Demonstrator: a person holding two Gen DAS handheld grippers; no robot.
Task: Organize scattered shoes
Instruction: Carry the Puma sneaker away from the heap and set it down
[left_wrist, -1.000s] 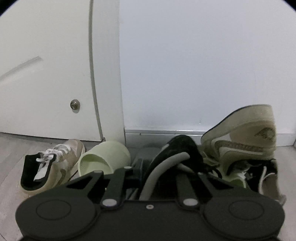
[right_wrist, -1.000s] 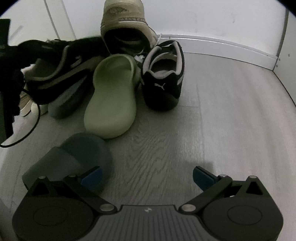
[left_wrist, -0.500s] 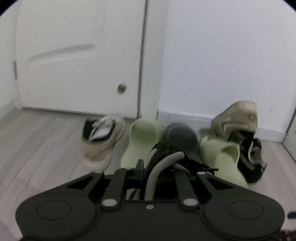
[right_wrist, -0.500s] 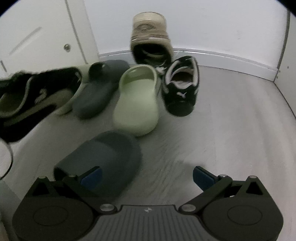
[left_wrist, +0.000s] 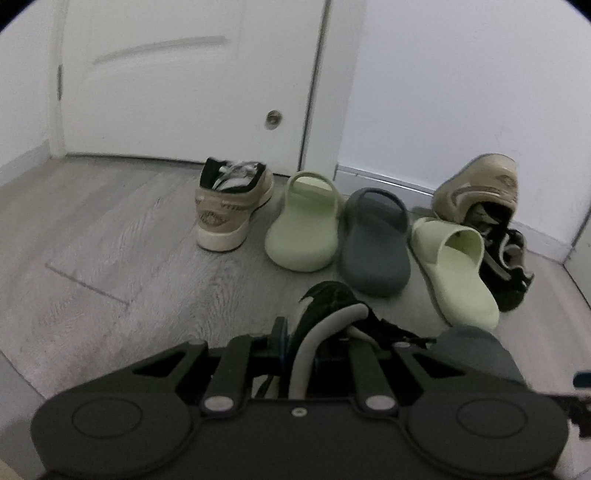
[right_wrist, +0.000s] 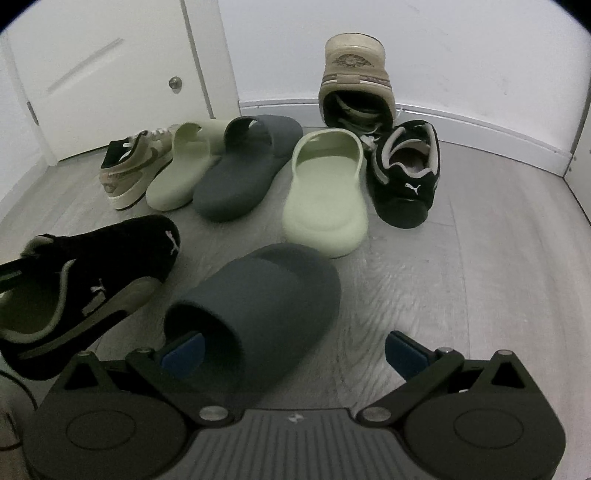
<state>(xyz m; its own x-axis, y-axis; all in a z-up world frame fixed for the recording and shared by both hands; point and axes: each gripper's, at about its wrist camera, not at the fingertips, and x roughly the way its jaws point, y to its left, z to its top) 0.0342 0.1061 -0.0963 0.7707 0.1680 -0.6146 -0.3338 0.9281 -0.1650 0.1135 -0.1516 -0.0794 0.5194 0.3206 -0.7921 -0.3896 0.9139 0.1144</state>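
Left gripper (left_wrist: 301, 354): pinched on the black shoe (left_wrist: 328, 310), held above the floor (left_wrist: 110, 240).
Right gripper (right_wrist: 293, 349): spread wide around the grey slide (right_wrist: 258, 306).
Black shoe: white Puma cat marks are seen.
Tan shoe (right_wrist: 356, 79): propped against the wall, winged Jordan logo.

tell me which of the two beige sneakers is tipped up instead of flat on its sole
The beige sneaker by the wall, tipped against the baseboard above the black Puma shoe. The other beige sneaker, near the door, sits flat.
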